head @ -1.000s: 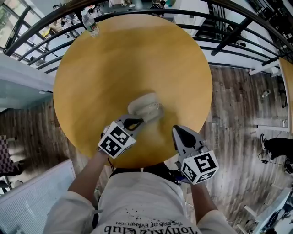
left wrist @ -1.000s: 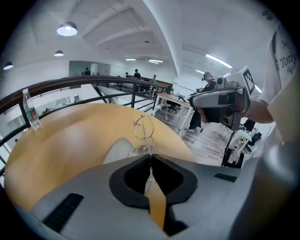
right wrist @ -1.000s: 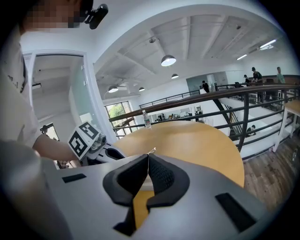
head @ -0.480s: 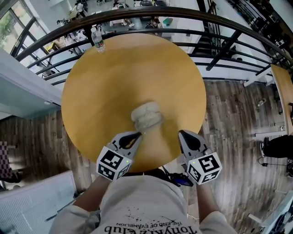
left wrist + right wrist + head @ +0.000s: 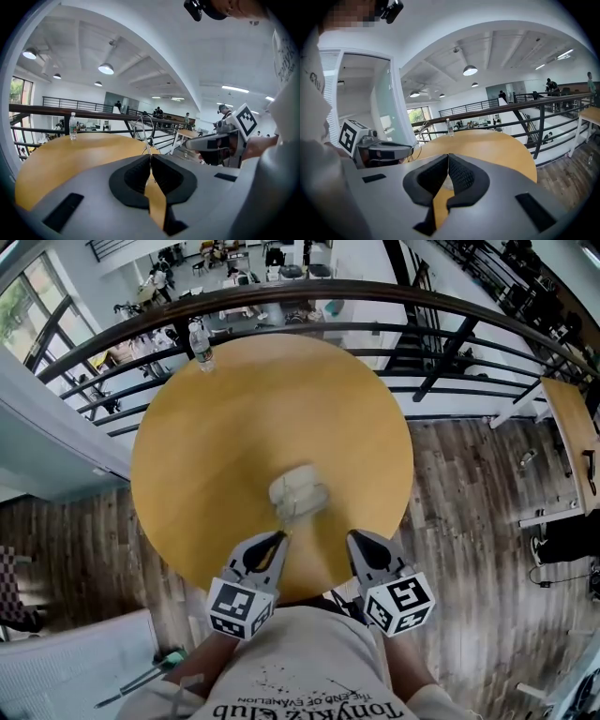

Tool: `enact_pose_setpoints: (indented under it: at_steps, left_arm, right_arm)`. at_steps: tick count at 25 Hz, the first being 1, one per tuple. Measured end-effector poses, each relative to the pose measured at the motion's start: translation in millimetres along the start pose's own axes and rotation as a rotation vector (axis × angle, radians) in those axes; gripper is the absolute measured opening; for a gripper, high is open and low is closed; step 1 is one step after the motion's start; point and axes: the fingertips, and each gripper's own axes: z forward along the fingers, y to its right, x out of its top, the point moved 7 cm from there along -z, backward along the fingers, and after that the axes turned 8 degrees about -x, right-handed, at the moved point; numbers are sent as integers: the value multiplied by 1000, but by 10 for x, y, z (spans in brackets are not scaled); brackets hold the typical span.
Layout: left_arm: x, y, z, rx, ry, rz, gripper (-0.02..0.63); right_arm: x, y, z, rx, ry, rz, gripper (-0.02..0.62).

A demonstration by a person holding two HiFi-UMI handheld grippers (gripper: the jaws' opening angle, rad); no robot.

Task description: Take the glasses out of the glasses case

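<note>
Wire-rimmed glasses [image 5: 143,127] are pinched in my left gripper [image 5: 151,158]. The pads are closed on a thin part of the frame, and the rims stand up above the jaw tips, off the table [image 5: 234,427]. Which part of the frame is caught, I cannot tell.

My right gripper [image 5: 448,157] has its pads pressed together at the tips with nothing gripped. It sits level with the left one, the two well apart, both over the near edge of the table. From the right gripper view the wire frame shows at the tip of the left gripper.

The glasses case [image 5: 298,493] is pale and lies near the middle of the round yellow-wood top, a little beyond my left fingertips and apart from them. It looks to be in two lobes; whether it is open I cannot tell from the head view.

A water bottle [image 5: 200,345] stands upright at the far rim, beside the dark railing [image 5: 441,362].
</note>
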Motion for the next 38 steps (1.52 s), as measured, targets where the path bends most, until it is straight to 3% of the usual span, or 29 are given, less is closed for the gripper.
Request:
enact_pose_setpoints:
  at_steps: [8, 38]
  left_arm:
    - [32, -18, -13, -7, 13, -44, 35]
    - [15, 35, -9, -25, -12, -20, 35]
  right_arm:
    - [46, -135, 18, 17, 13, -2, 26]
    - [82, -143, 13, 9, 16, -20, 26]
